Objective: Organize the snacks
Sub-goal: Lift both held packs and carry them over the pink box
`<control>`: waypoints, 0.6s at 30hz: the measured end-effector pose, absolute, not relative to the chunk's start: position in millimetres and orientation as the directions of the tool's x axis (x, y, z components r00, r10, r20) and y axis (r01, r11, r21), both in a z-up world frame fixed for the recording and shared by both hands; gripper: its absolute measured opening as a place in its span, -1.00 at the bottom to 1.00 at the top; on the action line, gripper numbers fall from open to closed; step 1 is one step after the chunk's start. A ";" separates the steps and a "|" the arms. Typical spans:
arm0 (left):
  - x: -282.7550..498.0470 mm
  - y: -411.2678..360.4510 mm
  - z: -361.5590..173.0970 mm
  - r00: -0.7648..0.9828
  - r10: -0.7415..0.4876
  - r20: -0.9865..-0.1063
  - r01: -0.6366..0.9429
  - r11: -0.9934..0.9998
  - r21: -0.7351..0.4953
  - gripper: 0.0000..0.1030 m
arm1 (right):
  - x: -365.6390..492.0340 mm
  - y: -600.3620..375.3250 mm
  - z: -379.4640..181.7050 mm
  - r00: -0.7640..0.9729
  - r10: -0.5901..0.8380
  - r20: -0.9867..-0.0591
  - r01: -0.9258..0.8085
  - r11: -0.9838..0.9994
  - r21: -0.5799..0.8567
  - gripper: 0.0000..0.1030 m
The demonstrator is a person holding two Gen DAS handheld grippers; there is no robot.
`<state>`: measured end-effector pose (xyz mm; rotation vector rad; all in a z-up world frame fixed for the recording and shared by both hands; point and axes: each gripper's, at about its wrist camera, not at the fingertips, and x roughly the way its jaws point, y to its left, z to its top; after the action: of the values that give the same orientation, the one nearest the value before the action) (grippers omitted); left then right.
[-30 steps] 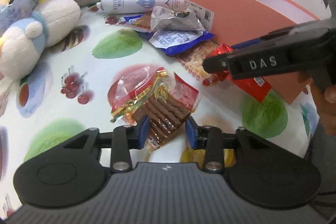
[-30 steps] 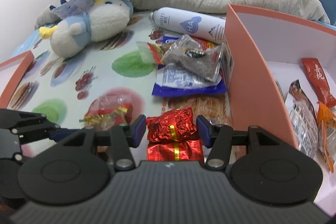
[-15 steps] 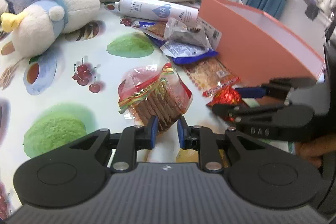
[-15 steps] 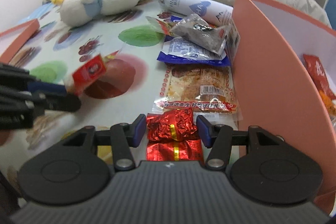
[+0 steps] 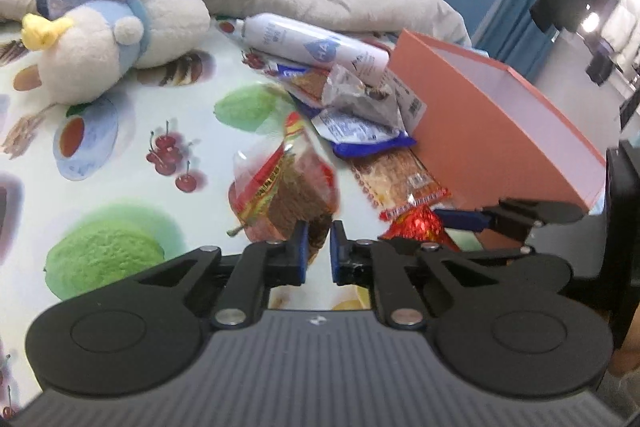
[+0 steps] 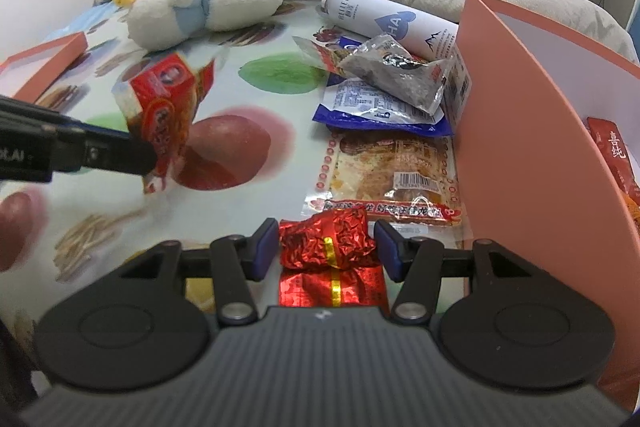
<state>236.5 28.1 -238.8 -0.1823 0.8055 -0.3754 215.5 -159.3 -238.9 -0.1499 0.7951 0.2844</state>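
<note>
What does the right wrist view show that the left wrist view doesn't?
Only right wrist: snacks inside the orange box, and an orange lid at far left. Only left wrist: the room beyond the box. Both: the left gripper closing on the biscuit packet, the right gripper around the red foil packet, and the plush toy.

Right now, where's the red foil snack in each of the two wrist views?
Left wrist view: the red foil snack sits lower right, partly hidden, between the right gripper's fingers.
Right wrist view: bottom centre, between that gripper's pads.
Shared landmark: the orange box, right of the snack in both.
</note>
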 end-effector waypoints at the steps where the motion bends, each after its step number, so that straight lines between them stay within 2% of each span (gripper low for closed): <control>1: 236.0 28.3 -236.2 0.641 -0.388 -0.662 0.248 0.921 -0.300 -0.80 | 215.5 -160.4 -236.9 0.664 0.197 -0.721 -0.297 0.955 -0.013 0.08; 18: 191.2 8.2 -189.7 0.712 -0.330 -0.620 0.126 0.928 -0.349 -0.86 | 183.3 -176.1 -177.0 0.680 0.237 -0.694 -0.246 0.965 0.090 0.08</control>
<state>191.2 8.2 -189.7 -0.2928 0.7380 -0.2570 183.3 -176.1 -177.0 -0.0112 0.7774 0.2711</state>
